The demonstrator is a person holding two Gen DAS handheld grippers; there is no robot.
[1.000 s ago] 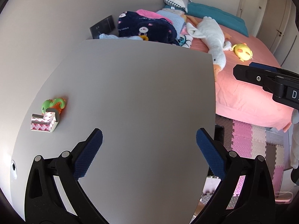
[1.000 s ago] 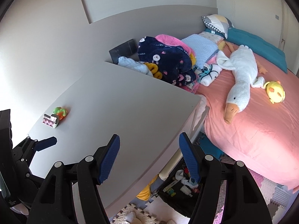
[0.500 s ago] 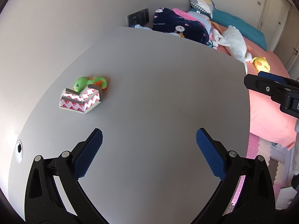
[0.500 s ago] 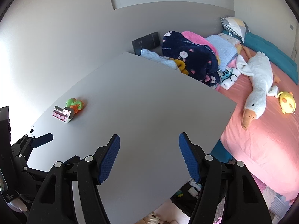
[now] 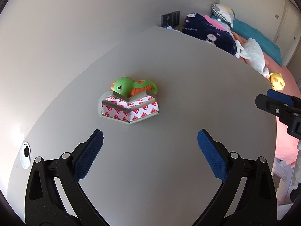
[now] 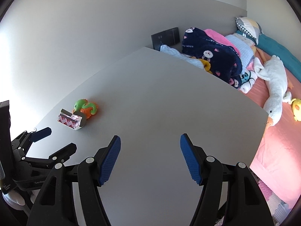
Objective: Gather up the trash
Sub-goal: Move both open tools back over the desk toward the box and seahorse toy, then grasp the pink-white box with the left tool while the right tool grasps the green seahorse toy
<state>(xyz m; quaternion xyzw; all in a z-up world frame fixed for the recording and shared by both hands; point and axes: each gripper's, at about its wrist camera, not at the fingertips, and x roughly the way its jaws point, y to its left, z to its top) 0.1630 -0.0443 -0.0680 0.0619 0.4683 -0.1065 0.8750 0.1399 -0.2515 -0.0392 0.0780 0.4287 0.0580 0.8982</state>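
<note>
An L-shaped grey corner piece with red-and-white backing paper [image 5: 129,108] lies on the grey table [image 5: 188,75]. A green and orange toy seahorse [image 5: 135,87] touches its far side. My left gripper [image 5: 150,146] is open and empty, hovering just short of the corner piece. My right gripper [image 6: 149,156] is open and empty over the table's near middle. In the right wrist view the corner piece [image 6: 71,121] and the toy [image 6: 85,108] lie at the left, with my left gripper [image 6: 54,141] just before them.
A round cable hole [image 5: 25,153] sits at the table's left edge. A bed [image 6: 282,131] with a pink sheet, folded blankets [image 6: 210,54], a white plush goose [image 6: 275,86] and a yellow toy [image 6: 297,109] lies beyond the table's right edge. A dark wall panel [image 6: 165,36] is behind the table.
My left gripper has swung left and closer to the corner piece and toy, which now sit centred before it. My right gripper has moved in over the table. Both stay open.
</note>
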